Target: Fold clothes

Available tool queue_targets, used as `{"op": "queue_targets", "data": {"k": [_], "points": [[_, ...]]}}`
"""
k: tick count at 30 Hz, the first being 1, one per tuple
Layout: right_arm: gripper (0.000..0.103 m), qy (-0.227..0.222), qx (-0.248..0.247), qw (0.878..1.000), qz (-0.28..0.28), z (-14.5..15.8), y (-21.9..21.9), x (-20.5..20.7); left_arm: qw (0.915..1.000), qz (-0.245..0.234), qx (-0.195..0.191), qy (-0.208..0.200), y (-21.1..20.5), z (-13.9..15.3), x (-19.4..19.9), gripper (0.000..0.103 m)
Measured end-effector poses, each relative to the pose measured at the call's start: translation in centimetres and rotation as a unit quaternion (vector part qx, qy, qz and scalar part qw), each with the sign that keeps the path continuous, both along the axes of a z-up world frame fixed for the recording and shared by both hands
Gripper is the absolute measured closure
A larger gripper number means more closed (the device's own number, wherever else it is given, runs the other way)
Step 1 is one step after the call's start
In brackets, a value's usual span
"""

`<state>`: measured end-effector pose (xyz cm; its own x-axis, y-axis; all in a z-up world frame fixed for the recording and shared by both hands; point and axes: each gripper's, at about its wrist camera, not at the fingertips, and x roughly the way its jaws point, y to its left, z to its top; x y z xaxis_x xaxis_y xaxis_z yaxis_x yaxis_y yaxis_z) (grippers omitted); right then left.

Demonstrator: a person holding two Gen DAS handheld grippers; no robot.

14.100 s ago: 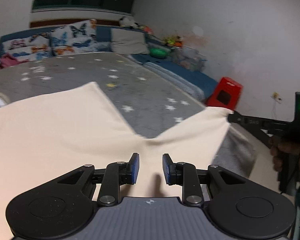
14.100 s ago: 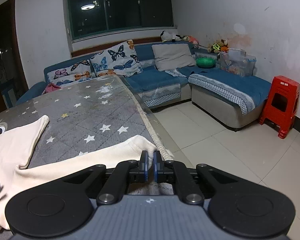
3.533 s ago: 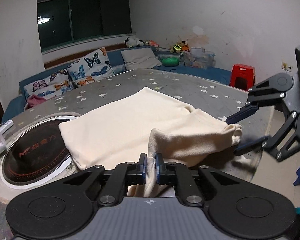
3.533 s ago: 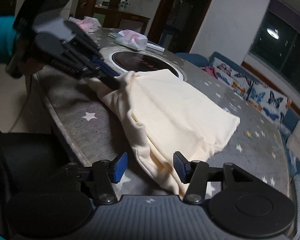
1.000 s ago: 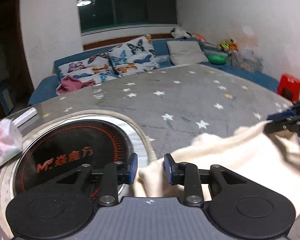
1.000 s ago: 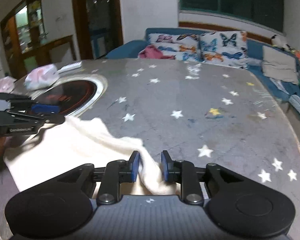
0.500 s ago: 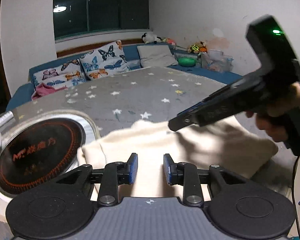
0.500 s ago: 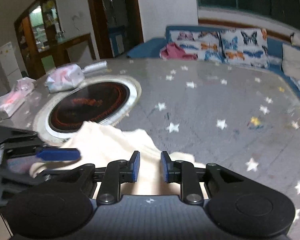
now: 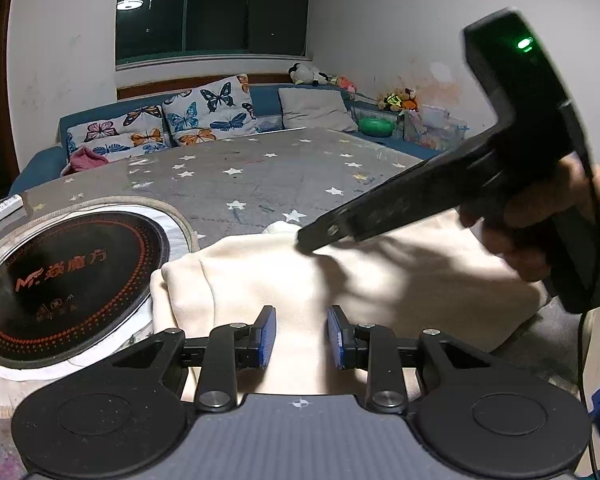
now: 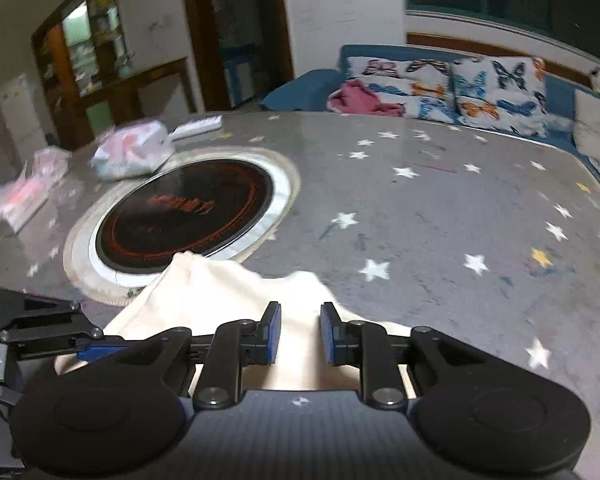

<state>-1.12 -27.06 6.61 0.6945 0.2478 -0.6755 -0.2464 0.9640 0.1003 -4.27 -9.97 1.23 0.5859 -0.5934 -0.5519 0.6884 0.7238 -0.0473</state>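
Note:
A cream garment (image 9: pixel 360 280) lies folded in a thick bundle on the grey star-print table (image 9: pixel 260 176), next to the round hob. My left gripper (image 9: pixel 301 336) hovers low over its near edge, open, with the cloth below the gap and not pinched. My right gripper (image 9: pixel 314 240) reaches in from the right, held by a hand (image 9: pixel 516 232), its tip just over the bundle's far edge. In the right wrist view the right gripper (image 10: pixel 300 334) is open above the garment (image 10: pixel 228 292), and the left gripper (image 10: pixel 88 338) shows at the lower left.
A black round hob (image 9: pixel 60 276) is set into the table left of the garment. Tissue packs (image 10: pixel 132 152) and a pink packet (image 10: pixel 24 192) lie beyond the hob (image 10: pixel 180 212). A blue sofa with butterfly cushions (image 9: pixel 204 116) runs behind. The table edge drops off at the right (image 9: pixel 560 344).
Both grippers have swung in over the bundle: the left view turned from the hob toward the cloth, and the right view turned toward the hob. The garment lies still, and neither gripper's opening changed.

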Motion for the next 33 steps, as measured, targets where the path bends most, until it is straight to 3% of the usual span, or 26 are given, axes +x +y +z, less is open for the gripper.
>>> {"op": "queue_targets", "data": {"k": [8,19,28,33], "points": [[0.083,0.016,0.011,1.0,-0.01,-0.7,-0.1,2.1,0.9999,-0.003,-0.006,0.008,0.2,0.4,0.1,0.071],[0.083,-0.006,0.013,0.999,-0.04,1.9,-4.6,-4.4,0.9986,0.027,-0.032,0.033,-1.5,2.1,3.5,0.071],[0.083,-0.001,0.027,0.994,-0.104,-0.4,-9.0,-7.2,0.9964,0.062,-0.016,0.055,-3.4,1.0,6.7,0.072],[0.083,-0.009,0.042,0.993,-0.106,-0.4,-10.0,-7.6,0.996,0.067,-0.02,0.055,-2.7,1.0,6.4,0.071]]}}
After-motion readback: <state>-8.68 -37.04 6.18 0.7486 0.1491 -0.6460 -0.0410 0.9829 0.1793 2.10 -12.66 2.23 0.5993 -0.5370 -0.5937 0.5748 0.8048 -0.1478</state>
